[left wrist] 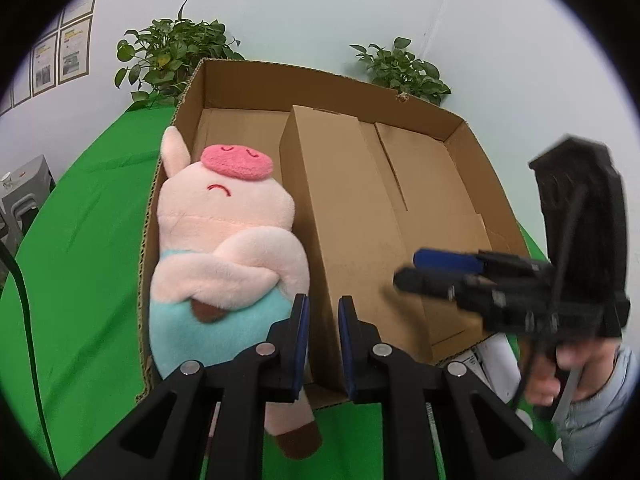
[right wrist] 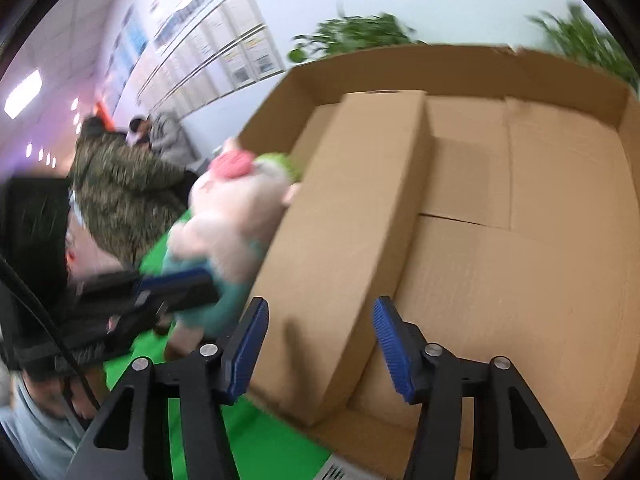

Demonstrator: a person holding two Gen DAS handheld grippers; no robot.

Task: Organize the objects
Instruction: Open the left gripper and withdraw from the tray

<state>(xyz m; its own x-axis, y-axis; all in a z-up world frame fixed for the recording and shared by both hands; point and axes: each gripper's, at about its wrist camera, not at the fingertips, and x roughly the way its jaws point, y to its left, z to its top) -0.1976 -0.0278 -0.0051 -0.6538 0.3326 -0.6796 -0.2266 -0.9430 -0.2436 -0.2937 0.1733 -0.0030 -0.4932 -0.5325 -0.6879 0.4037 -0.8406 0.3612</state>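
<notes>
While the large cardboard box [left wrist: 472, 184] stands on the green table cover [left wrist: 88, 260], the plush pig [left wrist: 224, 248] lies on its back along the left wall of this box, with one foot hanging over the front edge. A long closed carton [left wrist: 340, 216] lies inside, just beside the pig. The left gripper [left wrist: 323, 344] has a narrow gap between its fingers and holds nothing. The right gripper [right wrist: 320, 344] is spread wide above the carton, also holding nothing.
</notes>
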